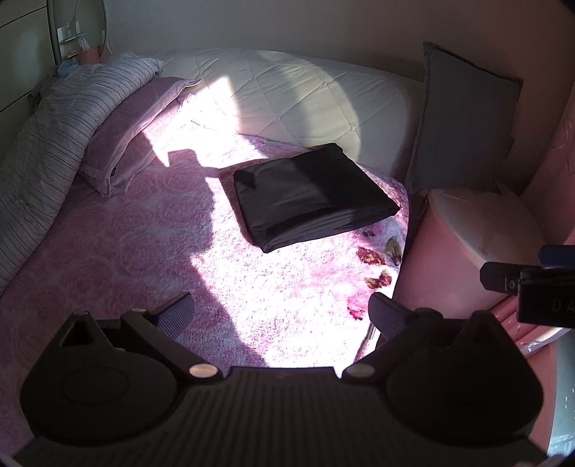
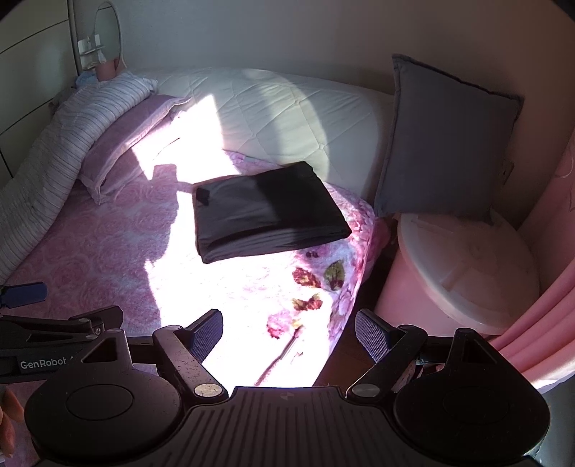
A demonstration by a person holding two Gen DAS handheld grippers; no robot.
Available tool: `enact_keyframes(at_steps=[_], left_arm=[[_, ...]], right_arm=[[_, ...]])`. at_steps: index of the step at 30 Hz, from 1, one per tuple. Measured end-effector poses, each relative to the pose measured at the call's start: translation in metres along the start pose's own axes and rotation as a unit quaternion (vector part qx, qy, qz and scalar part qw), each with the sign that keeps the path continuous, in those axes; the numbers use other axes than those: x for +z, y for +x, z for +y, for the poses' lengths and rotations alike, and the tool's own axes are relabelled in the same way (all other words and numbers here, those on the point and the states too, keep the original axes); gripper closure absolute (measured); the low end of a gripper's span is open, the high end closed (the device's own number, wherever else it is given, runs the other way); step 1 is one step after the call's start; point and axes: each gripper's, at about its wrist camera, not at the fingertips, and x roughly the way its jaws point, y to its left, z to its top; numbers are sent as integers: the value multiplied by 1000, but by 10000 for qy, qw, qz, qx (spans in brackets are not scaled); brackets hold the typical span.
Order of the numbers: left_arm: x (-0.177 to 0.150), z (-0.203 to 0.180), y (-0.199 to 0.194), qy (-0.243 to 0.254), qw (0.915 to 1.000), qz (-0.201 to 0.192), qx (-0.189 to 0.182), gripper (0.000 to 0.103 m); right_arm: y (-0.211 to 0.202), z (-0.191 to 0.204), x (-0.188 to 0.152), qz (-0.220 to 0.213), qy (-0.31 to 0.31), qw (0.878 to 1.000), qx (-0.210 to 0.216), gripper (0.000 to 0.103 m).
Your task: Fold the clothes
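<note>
Both my tongs, left (image 1: 282, 312) and right (image 2: 287, 332), gape empty. Garment (image 2: 266, 212) near bed's (image 2: 107, 251) right edge: soft, light, slippery; grab the folded edge.

Sunlit bed (image 2: 107, 251) with pink floral blanket, white quilt (image 2: 287, 118), grey cushion (image 2: 445, 143) against pale wall (image 2: 287, 32).

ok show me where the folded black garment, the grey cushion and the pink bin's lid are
folded black garment (image 2: 266, 212), right wrist view, middle of top layer
grey cushion (image 2: 445, 143), right wrist view, centre of its face
pink bin's lid (image 2: 467, 266), right wrist view, middle of the lid
</note>
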Motion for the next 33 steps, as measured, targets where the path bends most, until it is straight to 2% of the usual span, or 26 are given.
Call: enact_keyframes(at_steps=[5,12,19,26,33], left_arm=[[15,-17,33,-140,9997,188,83,2],[41,-45,81,-288,9987,359,213,3],[61,-66,112,-352,9980,448,275,3],[68,-75,129,-429,9976,475,272,3],[64,-74,129,-433,9979,445,165,4]], right_arm=[[27,-26,14,33,-12,10000,63,19],[81,-56,39,289,-227,9990,245,19],[116,-80,61,454,-360,9975,398,19],[132,-97,73,509,-432,9969,420,19],[126,-97,72,483,-449,9972,361,19]])
